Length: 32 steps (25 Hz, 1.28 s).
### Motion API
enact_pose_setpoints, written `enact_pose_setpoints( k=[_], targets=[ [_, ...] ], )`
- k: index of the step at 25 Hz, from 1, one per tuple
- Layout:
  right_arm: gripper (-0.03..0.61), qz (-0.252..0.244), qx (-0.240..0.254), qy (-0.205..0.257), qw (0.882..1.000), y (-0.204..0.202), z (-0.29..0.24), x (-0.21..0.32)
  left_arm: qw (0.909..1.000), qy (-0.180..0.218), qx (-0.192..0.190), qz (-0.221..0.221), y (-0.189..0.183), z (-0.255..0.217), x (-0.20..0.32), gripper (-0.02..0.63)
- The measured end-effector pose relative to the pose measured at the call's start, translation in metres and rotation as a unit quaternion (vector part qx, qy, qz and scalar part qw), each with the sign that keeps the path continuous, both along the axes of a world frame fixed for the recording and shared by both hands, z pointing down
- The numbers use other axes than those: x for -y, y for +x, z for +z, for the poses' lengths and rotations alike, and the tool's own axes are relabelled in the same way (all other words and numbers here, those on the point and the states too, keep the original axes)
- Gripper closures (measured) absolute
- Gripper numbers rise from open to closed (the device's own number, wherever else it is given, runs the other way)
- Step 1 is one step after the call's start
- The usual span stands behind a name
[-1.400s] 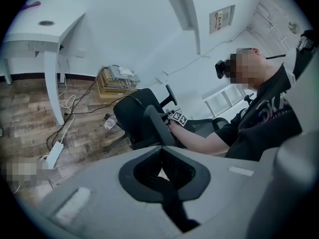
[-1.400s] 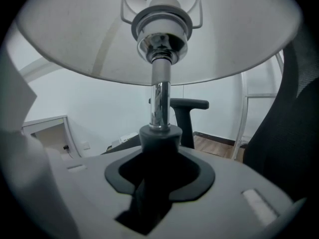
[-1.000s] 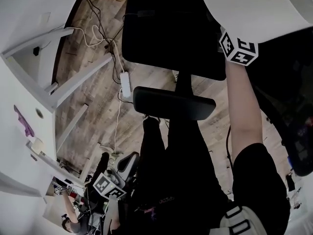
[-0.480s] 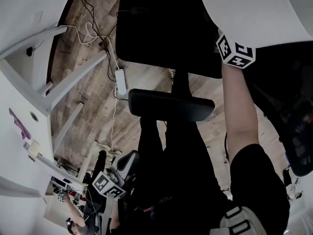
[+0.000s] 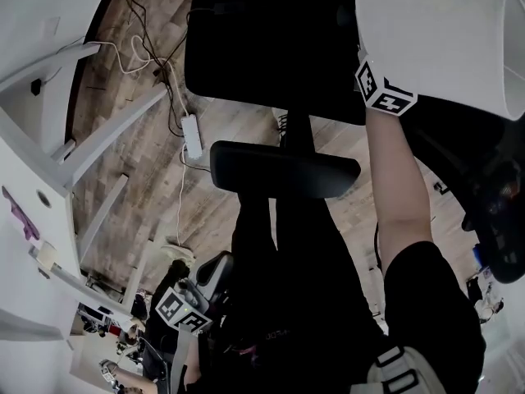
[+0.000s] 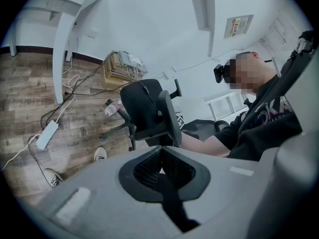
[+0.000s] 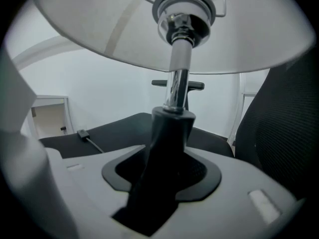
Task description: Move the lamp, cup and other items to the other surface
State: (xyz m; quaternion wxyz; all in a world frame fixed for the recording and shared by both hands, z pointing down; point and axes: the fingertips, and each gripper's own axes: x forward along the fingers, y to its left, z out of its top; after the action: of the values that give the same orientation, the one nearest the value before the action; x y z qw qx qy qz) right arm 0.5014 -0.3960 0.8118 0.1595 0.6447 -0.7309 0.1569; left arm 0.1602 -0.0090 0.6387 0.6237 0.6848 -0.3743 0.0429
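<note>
**One white-shaded lamp between parted jaws**

Up at the person's right, the lamp is the thing to look at. It has a broad, plain white shade, pale against the black office chair beside it. In the right gripper view the shade spreads overhead, seen from beneath. A bright chrome collar sits at its centre, and a slim polished metal stem drops from that into a thicker, dark, matte column. The column stands upright between the jaws of the right gripper. Those jaws have just been opening and now sit apart on either side of it. The gripper's marker cube shows just under the shade's edge, at the end of the person's bare forearm. The left gripper is low at the person's other side, its jaws brought together with nothing in them. Below lies a wood-plank floor with a white power strip and trailing cables, near a white table.
</note>
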Motion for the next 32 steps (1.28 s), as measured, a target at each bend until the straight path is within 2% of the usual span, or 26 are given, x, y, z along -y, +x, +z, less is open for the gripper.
enact_pose_setpoints(
  k=[5,9,10,13,17,22,26,32],
  targets=[
    [0.371,0.007,-0.016,-0.026,1.000,0.004,0.004,-0.020,0.9998,0.008,-0.014,-0.012,-0.011,0.009,-0.010,0.618],
    [0.380,0.002,-0.024,-0.059,0.998,0.005,0.004,-0.034,0.9994,0.019,-0.021,-0.019,-0.021,0.006,-0.015,0.618],
    [0.393,0.000,-0.026,-0.071,0.997,0.006,0.005,-0.039,0.9993,0.023,-0.022,-0.021,-0.024,0.004,-0.015,0.618],
    [0.499,-0.004,-0.040,-0.109,0.993,0.014,0.009,-0.063,0.9987,0.036,-0.024,-0.025,-0.032,-0.003,-0.017,0.618],
    [0.565,-0.008,-0.045,-0.156,0.987,0.022,0.011,-0.093,0.9976,0.053,-0.029,-0.034,-0.040,-0.017,-0.015,0.618],
    [0.565,-0.016,-0.051,-0.202,0.978,0.026,0.007,-0.125,0.9949,0.080,-0.032,-0.052,-0.048,-0.036,-0.012,0.618],
    [0.566,-0.028,-0.053,-0.224,0.973,0.022,-0.006,-0.146,0.9878,0.132,-0.035,-0.075,-0.050,-0.059,0.001,0.618],
    [0.566,-0.046,-0.060,-0.262,0.962,0.012,-0.020,-0.178,0.9829,0.160,-0.030,-0.086,-0.069,-0.081,0.001,0.618]
  ],
)
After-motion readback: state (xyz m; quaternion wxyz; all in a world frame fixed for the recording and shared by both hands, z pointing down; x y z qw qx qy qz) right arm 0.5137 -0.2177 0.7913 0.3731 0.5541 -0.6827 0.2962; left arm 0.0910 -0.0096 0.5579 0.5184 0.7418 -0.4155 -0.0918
